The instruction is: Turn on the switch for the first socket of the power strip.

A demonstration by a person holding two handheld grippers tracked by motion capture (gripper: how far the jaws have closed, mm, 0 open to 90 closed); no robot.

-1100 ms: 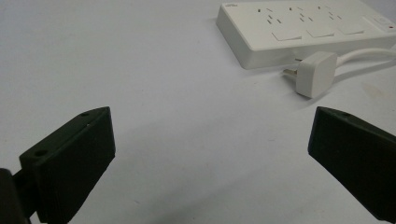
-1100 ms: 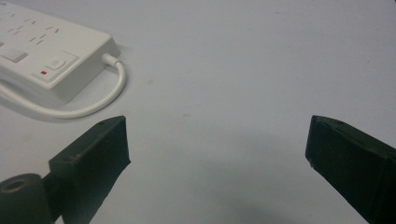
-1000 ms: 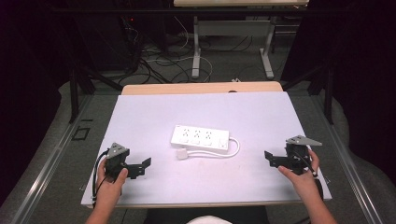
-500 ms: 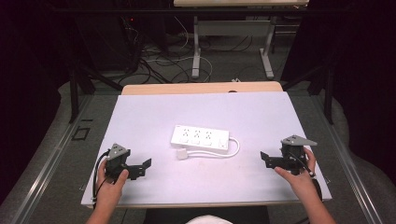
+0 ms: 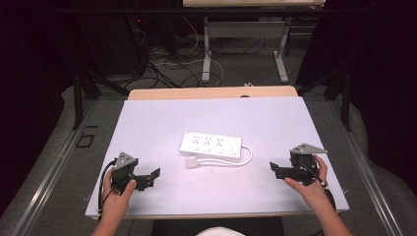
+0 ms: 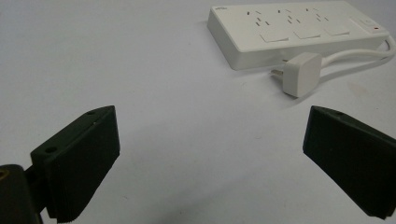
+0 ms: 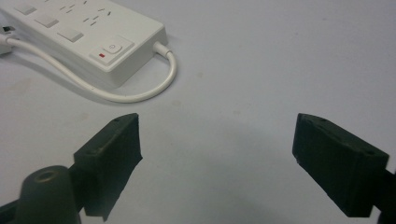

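A white power strip [image 5: 210, 145] lies flat in the middle of the white table [image 5: 275, 123], its cord [image 5: 246, 158] looped round to a white plug [image 5: 191, 162] resting in front of it. My left gripper [image 5: 156, 176] is held low at the front left, open and empty, pointing toward the strip. In the left gripper view the strip [image 6: 299, 28] and plug [image 6: 302, 73] lie ahead at upper right. My right gripper [image 5: 273, 168] sits at the front right, open and empty. The right gripper view shows the strip's switch end [image 7: 112, 49] and cord [image 7: 135, 95] at upper left.
A wooden strip [image 5: 211, 93] edges the table's far side. Beyond it are cables on the floor [image 5: 167, 59] and the legs of another table [image 5: 206, 49]. A metal rail [image 5: 44, 177] runs along the left of the table.
The right gripper has drifted slightly left toward the strip. The left gripper has hardly moved. The strip and plug lie as before.
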